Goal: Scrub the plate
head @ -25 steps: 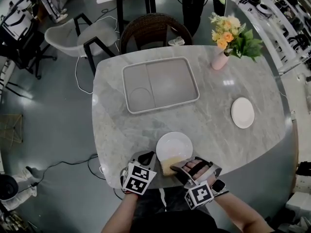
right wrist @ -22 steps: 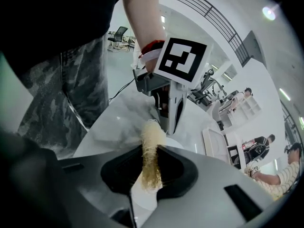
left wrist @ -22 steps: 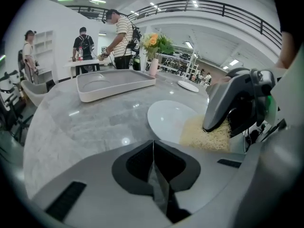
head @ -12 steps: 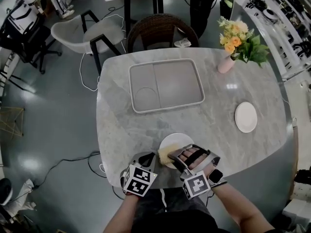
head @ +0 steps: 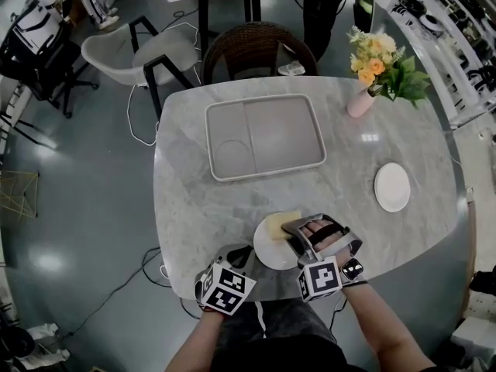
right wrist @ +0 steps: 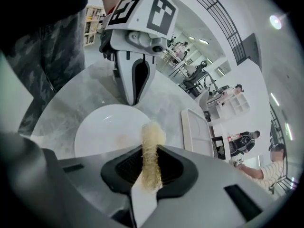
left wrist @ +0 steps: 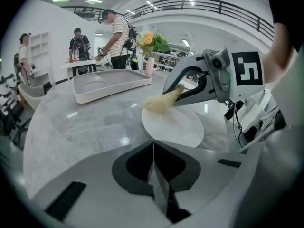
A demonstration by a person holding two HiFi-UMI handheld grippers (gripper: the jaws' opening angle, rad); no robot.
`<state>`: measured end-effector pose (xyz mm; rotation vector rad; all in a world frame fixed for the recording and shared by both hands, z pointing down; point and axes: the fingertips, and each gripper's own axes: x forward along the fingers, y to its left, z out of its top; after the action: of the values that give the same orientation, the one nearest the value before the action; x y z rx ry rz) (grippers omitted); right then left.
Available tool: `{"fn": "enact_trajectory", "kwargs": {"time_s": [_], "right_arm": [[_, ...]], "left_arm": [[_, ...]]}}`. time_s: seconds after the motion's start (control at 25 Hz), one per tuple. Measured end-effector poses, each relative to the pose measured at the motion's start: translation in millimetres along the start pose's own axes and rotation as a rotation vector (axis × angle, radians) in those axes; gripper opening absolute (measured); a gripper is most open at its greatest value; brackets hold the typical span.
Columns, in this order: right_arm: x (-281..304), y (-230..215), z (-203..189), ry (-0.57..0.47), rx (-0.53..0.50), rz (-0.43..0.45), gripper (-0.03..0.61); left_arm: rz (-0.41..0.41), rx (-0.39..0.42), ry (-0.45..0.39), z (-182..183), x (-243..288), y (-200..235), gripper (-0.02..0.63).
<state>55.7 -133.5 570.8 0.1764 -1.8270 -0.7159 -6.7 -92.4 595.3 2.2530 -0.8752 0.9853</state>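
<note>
In the head view, the round white plate point(head: 273, 253) is lying at the lower middle of the frame, near the close edge of the grey marble surface point(head: 194, 200). The right tool point(head: 290, 228) is clenching a yellowish fibrous scrub pad point(head: 282, 224) and pressing it onto the plate's upper rim. The left tool point(head: 232, 254) is sitting just beside the plate's lower-left edge. In the left gripper view, the left tool point(left wrist: 153, 167) is showing its jaws closed on nothing, with the plate point(left wrist: 175, 127) lying ahead at frame centre and the pad point(left wrist: 160, 102) resting on its far edge. In the right gripper view, the right tool point(right wrist: 150, 172) is gripping the pad point(right wrist: 152, 151) above the plate point(right wrist: 107, 132), where a faint tan smear is showing. Scrubbing looks to be under way, with that smear and most of the plate probably left to cover.
</note>
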Motion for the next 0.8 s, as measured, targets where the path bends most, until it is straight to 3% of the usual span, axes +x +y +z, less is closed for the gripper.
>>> {"fn": "enact_trajectory", "kwargs": {"time_s": [0.36,0.8], "right_arm": [[-24,34,-21,0.054,0.059,0.027,0.077],[-45,71,9,0.012,0.057,0.088,0.077]], "left_arm": [[-0.022,0.021,0.017,-2,0,-4,0.017],[-0.021,0.012,0.021,-3,-2,-1,0.017]]}}
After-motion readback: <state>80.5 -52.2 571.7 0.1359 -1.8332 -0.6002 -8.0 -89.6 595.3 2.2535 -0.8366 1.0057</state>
